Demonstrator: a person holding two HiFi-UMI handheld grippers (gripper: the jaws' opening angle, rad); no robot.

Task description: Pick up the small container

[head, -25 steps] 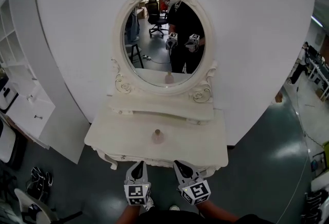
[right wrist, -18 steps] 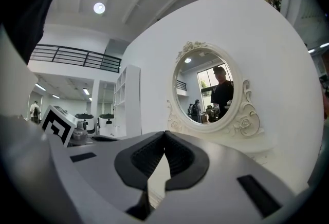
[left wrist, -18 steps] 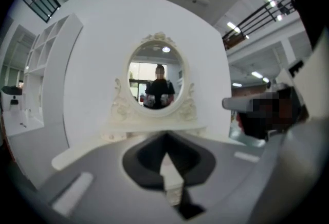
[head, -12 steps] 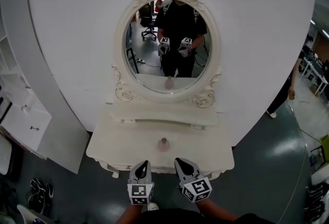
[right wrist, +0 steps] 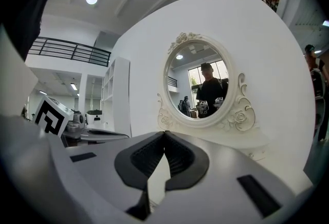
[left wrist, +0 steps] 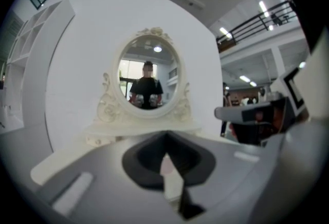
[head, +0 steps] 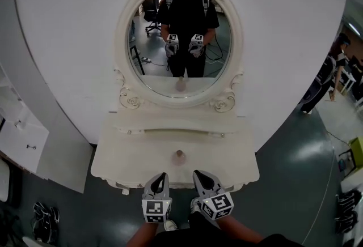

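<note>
The small container [head: 179,154], a pale pinkish jar with a darker cap, stands upright in the middle of the cream dressing table [head: 127,155]. Its reflection shows low in the oval mirror [head: 180,84]. My left gripper [head: 161,175] and right gripper [head: 197,173] hover side by side at the table's front edge, a little short of the container and apart from it. The left gripper [left wrist: 165,134] and the right gripper [right wrist: 164,133] both have their jaws shut with nothing between them.
An ornate oval mirror frame [head: 233,79] rises behind the table on a raised shelf [head: 170,122], against a white curved wall. A white shelving unit [head: 22,132] stands at the left. A person [head: 326,79] stands at the far right. Shoes [head: 42,220] lie on the dark floor.
The view has drawn in and centred on the mirror and table. Both grippers have edged forward to the table's front edge. Their jaws stayed shut and the container did not move.
</note>
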